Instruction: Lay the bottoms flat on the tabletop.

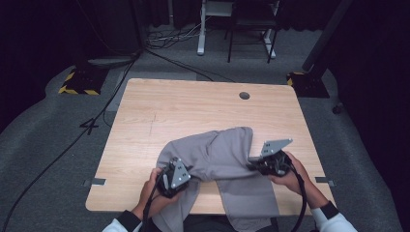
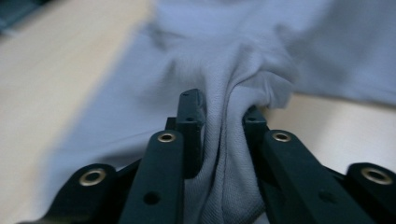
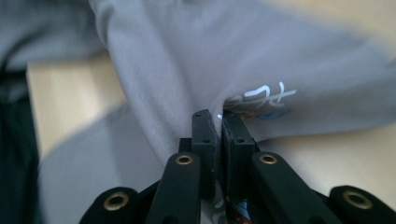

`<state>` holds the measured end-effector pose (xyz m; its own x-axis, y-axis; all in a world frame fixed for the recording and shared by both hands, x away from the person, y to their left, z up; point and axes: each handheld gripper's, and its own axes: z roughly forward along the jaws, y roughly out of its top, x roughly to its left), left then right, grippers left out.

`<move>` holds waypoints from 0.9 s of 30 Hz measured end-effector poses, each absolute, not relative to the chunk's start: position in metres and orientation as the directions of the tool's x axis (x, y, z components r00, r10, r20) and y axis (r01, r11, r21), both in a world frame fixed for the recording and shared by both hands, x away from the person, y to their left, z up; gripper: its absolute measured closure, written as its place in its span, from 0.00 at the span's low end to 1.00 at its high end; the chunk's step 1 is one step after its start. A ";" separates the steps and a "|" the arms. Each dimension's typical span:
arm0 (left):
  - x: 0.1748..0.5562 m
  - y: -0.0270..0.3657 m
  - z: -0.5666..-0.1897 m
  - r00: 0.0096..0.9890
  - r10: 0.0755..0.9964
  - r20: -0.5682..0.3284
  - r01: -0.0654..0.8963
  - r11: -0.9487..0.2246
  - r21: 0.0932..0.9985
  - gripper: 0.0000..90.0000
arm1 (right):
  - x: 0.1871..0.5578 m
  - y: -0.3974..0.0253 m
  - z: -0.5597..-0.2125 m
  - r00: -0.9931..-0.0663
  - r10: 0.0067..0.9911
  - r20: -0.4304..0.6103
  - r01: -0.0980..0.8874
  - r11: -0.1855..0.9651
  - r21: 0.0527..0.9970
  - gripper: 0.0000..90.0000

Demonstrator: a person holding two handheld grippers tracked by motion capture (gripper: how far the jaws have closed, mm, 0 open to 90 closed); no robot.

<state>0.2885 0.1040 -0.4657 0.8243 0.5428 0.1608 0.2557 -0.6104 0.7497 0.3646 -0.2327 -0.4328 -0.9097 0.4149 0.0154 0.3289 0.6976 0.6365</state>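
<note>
So the thing being worked here is a grey garment (image 1: 227, 159), looks like soft knit pants or shorts, lying rumpled on the near half of the wooden desk (image 1: 193, 106) with part of it spilling over the near edge toward the person. Going by how it bunches, I'd say it's light, floppy and zero stiffness, so it'll sag and fold wherever it isn't supported, and it won't slip much since the knit has some grip. Best bet is to pinch it at edges or corners, two spots well apart, so it can be spread or folded without collapsing into a heap. That's pretty much what's going on: the left tongs (image 2: 219, 116) are clamped on a thick gathered fold of the fabric, jaws held a bit apart by the wad between them, at the garment's near-left side. The right tongs (image 3: 219, 123) are squeezed nearly together on a thin layer right next to a small printed logo (image 3: 261, 98), at the garment's right edge. Pose-wise, both hands come in from the near edge, the left hand (image 1: 154, 186) low with its tongs pointing right and far, the right hand (image 1: 290, 176) angled in toward the left, the two set on either side of the cloth.
</note>
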 end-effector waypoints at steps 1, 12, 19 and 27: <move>0.283 0.099 -0.470 0.851 0.505 0.141 0.258 -0.637 0.727 0.79 | 0.359 -0.237 -0.441 -0.911 0.411 0.023 0.338 0.716 0.611 0.92; 0.287 0.103 -0.458 0.854 0.519 0.037 0.315 -0.571 0.758 0.31 | 0.363 -0.273 -0.440 -0.809 0.585 0.053 0.467 0.586 0.662 0.47; 0.380 0.112 -0.448 0.761 0.647 0.051 0.404 -0.535 0.742 0.25 | 0.434 -0.265 -0.429 -0.702 0.711 0.039 0.532 0.486 0.693 0.41; 0.463 0.083 -0.473 0.713 0.701 -0.008 0.534 -0.536 0.654 0.26 | 0.490 -0.231 -0.456 -0.649 0.753 0.106 0.631 0.455 0.628 0.37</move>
